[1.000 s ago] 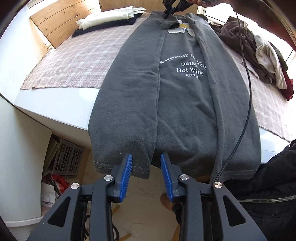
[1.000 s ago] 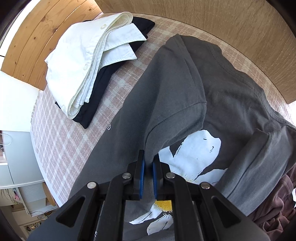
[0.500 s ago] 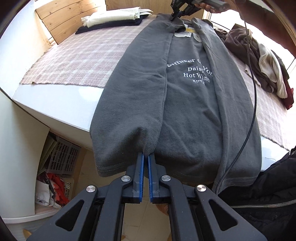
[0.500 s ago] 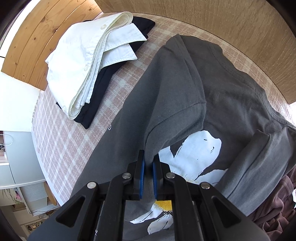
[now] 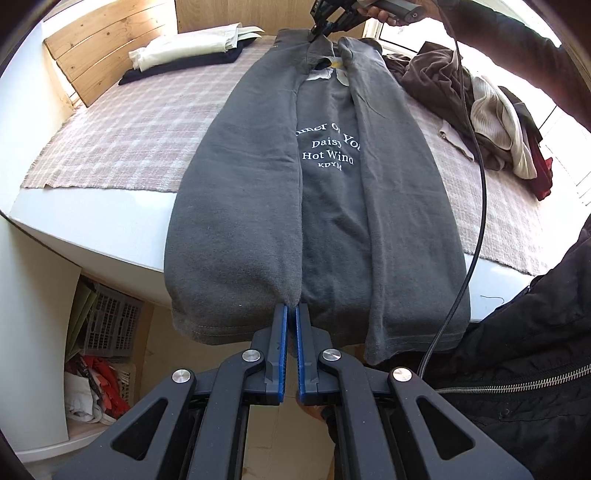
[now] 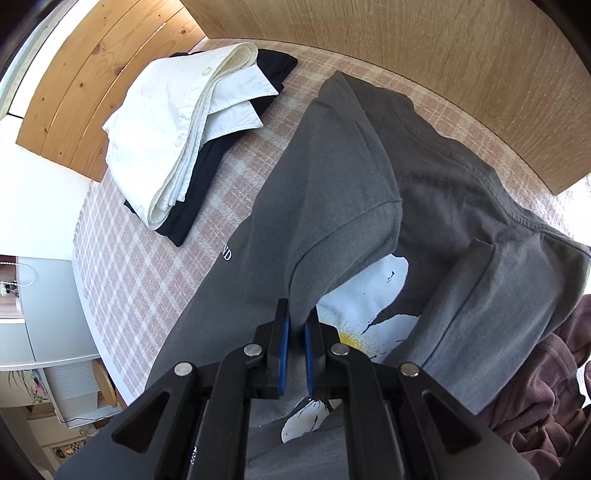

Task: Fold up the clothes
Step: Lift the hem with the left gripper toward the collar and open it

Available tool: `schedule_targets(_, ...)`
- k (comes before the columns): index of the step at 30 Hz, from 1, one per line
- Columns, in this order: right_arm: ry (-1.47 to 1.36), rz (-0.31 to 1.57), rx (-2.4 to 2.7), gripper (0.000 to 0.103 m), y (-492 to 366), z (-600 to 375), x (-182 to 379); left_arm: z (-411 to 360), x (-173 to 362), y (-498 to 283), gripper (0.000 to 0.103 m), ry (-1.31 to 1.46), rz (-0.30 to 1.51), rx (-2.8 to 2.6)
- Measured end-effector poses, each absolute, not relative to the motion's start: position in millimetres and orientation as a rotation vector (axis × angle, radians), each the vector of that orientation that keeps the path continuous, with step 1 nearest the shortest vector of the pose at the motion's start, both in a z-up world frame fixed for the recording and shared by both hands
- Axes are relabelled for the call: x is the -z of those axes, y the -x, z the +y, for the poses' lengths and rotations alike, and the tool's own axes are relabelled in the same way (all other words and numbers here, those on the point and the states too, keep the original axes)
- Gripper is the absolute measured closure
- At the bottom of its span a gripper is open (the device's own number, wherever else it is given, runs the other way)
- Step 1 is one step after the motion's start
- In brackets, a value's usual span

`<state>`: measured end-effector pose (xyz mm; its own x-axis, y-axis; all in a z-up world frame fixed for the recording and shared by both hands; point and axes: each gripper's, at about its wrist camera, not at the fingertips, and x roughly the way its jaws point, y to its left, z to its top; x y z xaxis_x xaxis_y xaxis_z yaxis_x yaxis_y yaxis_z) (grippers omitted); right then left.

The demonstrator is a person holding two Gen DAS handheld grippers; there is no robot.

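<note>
Left tool [image 5: 291, 314] clamped on grey T-shirt [image 5: 332, 206] hem fold, at desk [image 5: 96, 221] edge. Shirt lies lengthwise on the checked cloth [image 5: 147, 122], sides folded in. Right tool [image 6: 297, 314] clamped on sleeve fold by collar.

T-shirt [image 5: 236, 206] print txt partly under folded flaps; hem past table edge [image 5: 110, 225].

Grey T-shirt [image 5: 258, 206]: lengthwise on checked cloth [image 5: 140, 136], both sides folded inward, hem overhanging table edge [image 5: 92, 225] at 6 o'clock. Left gripper [image 5: 291, 314]: clamped on hem fold. Right gripper [image 5: 325, 26]: 12 o'clock, at collar. Folded white and dark garments [image 5: 188, 55]: 11 o'clock. Unfolded clothes heap [image 5: 491, 114]: 2 o'clock.
</note>
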<state>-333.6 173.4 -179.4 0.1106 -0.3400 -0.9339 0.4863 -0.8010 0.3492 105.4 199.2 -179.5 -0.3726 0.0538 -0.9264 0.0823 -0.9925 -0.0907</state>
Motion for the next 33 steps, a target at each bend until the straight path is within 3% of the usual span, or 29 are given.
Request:
schedule_targets(7, -1.828, 0.199, 1.789, 0.096, 338, 159, 202, 190, 201, -100, 0.099, -1.786, 0.249, 2.558)
schedule_targets(17, -1.807, 0.174, 1.760, 0.096, 347, 145, 183, 171, 152, -115, 0.099, -1.629, 0.441, 2.660)
schedule_targets(24, -1.857, 0.251, 1.767, 0.094, 347, 132, 228, 187, 202, -102, 0.098, -1.877, 0.407, 2.582)
schedule_targets(27, -1.884, 0.265, 1.741, 0.092, 349, 126, 228, 183, 200, -103, 0.091, -1.883, 0.436, 2.569)
schedule_targets(30, -1.857, 0.308, 1.724, 0.079, 345, 124, 218, 169, 186, -119, 0.080, -1.830, 0.490, 2.573)
schedule_targets(33, -1.818, 0.349, 1.757, 0.078, 338, 129, 202, 146, 179, -138, 0.072, -1.800, 0.468, 2.537)
